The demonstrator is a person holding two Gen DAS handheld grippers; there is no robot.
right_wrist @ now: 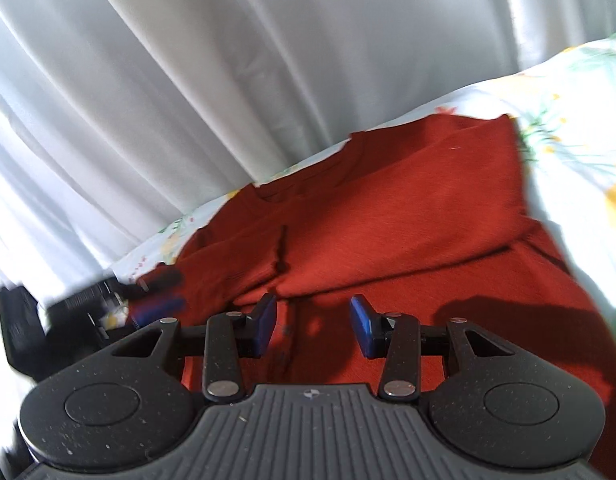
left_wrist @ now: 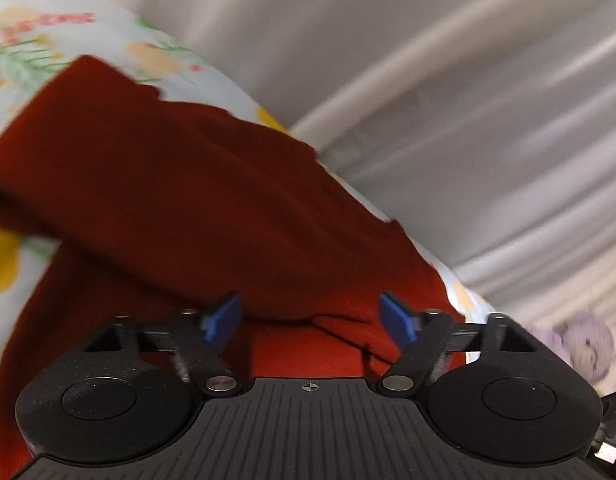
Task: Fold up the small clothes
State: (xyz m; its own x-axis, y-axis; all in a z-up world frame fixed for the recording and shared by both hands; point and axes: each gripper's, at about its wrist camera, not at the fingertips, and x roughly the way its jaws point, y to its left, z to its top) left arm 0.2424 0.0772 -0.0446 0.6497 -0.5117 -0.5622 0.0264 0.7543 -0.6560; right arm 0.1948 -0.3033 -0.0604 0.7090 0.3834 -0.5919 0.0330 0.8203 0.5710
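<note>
A red long-sleeved top (left_wrist: 211, 208) lies on a floral sheet (left_wrist: 47, 40), with a sleeve folded across its body. It also shows in the right wrist view (right_wrist: 388, 216), neckline toward the curtain. My left gripper (left_wrist: 311, 316) is open and empty, just above the top's near part. My right gripper (right_wrist: 312, 322) is open and empty, above the top's lower part. The left gripper's blue pads (right_wrist: 159, 306) show at the left of the right wrist view, beside the top's edge.
A grey-white curtain (right_wrist: 187, 80) hangs along the far side of the bed. The floral sheet (right_wrist: 580, 128) stretches to the right. A blurred purple soft toy (left_wrist: 584, 344) sits at the right of the left wrist view.
</note>
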